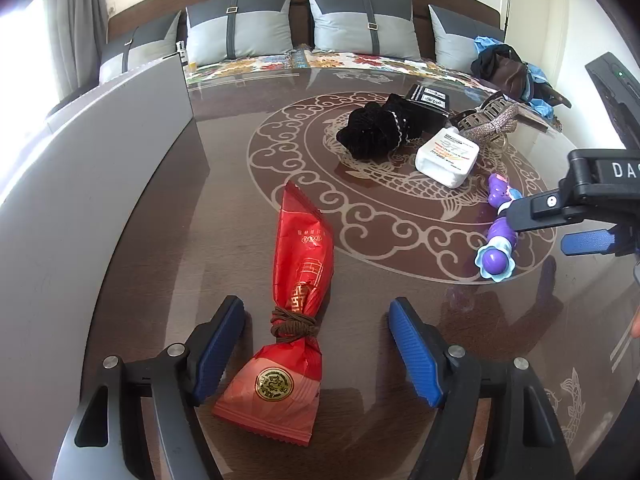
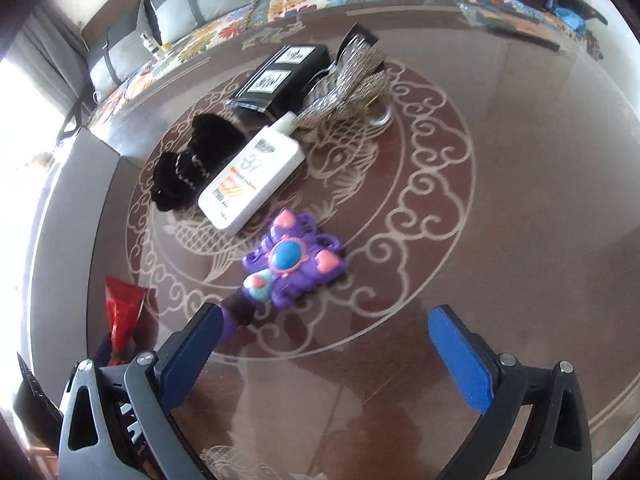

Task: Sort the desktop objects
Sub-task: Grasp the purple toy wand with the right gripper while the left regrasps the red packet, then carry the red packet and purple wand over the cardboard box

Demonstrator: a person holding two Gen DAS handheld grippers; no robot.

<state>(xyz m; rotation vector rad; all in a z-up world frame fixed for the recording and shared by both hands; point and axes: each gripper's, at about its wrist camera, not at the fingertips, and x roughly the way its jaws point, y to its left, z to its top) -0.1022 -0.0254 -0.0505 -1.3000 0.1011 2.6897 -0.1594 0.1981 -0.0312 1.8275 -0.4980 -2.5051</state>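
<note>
My left gripper (image 1: pixel 316 348) stands released astride the glossy red candy packet (image 1: pixel 294 308), pads clear. My right gripper (image 2: pixel 324 356) gapes empty; its view alone reveals the purple toy wand's (image 2: pixel 294 264) butterfly head, handle half hidden. White bottle (image 2: pixel 252 176) lies centre-table.

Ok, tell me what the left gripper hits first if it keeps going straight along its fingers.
Probably the red candy packet: it lies between the open left gripper fingers, untouched, with the glass tabletop right under it.
</note>
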